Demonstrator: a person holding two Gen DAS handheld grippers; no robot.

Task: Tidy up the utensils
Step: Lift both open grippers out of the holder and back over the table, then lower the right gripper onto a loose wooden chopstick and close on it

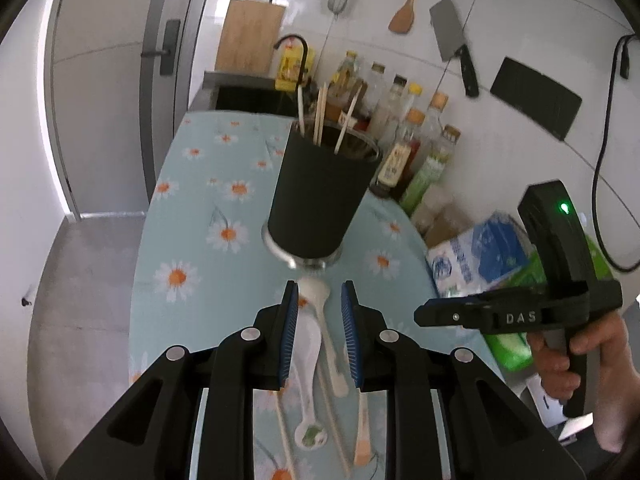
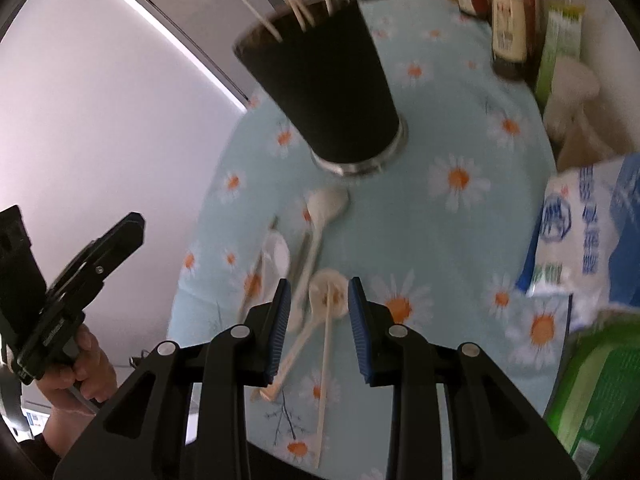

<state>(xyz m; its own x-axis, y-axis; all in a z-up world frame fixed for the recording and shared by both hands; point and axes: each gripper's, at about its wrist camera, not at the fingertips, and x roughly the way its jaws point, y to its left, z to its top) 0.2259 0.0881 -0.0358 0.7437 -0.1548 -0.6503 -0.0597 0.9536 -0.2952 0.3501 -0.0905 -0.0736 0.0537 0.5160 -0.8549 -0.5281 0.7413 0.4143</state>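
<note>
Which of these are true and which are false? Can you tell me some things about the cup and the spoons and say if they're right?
1. The black cup stands upright on the flowery cloth. True.
2. The cup is empty. False: chopsticks stick out of it.
3. Spoons lie on the cloth in front of the cup. True.
4. The left gripper is squeezing a spoon. False: its jaws stand open over the spoons, pressing on nothing.
5. The right gripper holds a chopstick up in the air. False: it is open, and the utensils under it lie on the cloth.
6. Bottles stand beside the cup by the wall. True.
</note>
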